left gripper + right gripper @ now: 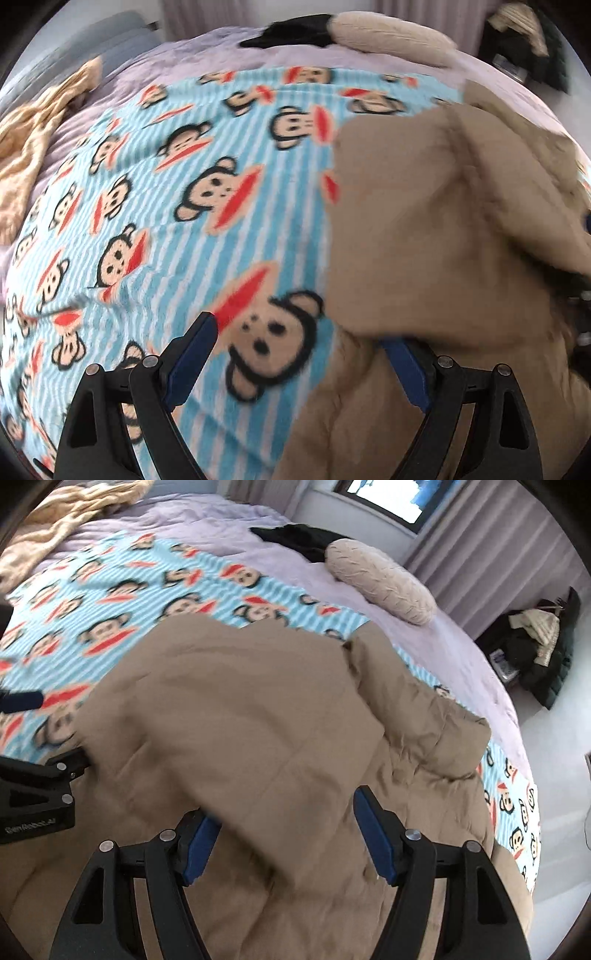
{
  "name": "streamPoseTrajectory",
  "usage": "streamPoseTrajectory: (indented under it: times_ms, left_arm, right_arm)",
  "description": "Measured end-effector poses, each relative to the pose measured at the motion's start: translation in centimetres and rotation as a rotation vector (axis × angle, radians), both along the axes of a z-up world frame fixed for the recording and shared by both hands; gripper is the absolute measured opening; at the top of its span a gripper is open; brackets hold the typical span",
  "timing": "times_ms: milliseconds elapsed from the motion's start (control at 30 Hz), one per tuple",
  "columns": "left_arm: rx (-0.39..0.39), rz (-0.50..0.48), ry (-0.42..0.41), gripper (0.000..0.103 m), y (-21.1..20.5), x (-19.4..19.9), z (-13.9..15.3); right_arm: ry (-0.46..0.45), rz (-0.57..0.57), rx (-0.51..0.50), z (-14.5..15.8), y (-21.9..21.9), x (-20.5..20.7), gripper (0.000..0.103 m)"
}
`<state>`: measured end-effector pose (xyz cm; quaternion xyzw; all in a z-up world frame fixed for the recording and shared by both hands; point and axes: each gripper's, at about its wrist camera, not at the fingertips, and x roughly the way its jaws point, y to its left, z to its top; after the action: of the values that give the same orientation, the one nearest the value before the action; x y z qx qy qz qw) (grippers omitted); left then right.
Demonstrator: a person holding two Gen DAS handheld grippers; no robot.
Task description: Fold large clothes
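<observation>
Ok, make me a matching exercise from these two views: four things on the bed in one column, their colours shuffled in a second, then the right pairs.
Things:
1. padded coat
2. monkey blanket
3. knitted pillow
4. garment beside the pillow

Colours:
A. black
B. cream
C. tan
D. blue and white stripes

Pairs: 1-C, 2-D, 3-B, 4-A
</observation>
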<state>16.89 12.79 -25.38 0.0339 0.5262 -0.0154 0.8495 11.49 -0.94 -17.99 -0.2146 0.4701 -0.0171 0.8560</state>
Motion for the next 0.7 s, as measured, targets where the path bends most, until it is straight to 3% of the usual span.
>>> streamPoseTrajectory:
  times_ms: [67,200,233,333,467,600,700]
  left_arm:
    - [-0.035,0.033,0.015,0.09,0.4,0.4,-0.3]
    - [-0.033,0.023,0.015,0.09,0.5,0.4,-0.6]
    - [-0.033,0.02,0.021,0.09,0.5,0.4,-0.6]
    - [-0.064,-0.016,0.036,0.09,0.7,-0.2,0.3]
    - [-0.283,-0.116,0.054,0.09,2.2,-0.7,3.3]
    - [-0.399,-0.103,0.073,0.09,2.9,3.6,4.0]
    - [-0.49,-0.04,0.141,0.09,3.4,8.3,1.6]
  right_arm:
    - [-0.057,-0.07,0.065,1.2,-1.3,0.9,0.067]
    - [-0.153,-0.374,0.35,3.3,-9.5,0.6,0.067]
    - [-0.152,-0.509,0.455,2.9,-13.0,0.1,0.067]
    - [-0.086,-0.711,0.66,0.6,-19.2,-1.0,0.067]
    - [-0.013,-0.803,0.911,-2.4,-24.0,-2.5,0.066]
    - [-0.01,-0.806,0.995,-2.6,-25.8,-2.7,0.062]
    - [-0.003,-0.814,1.022,-2.8,-26.8,-2.7,0.054]
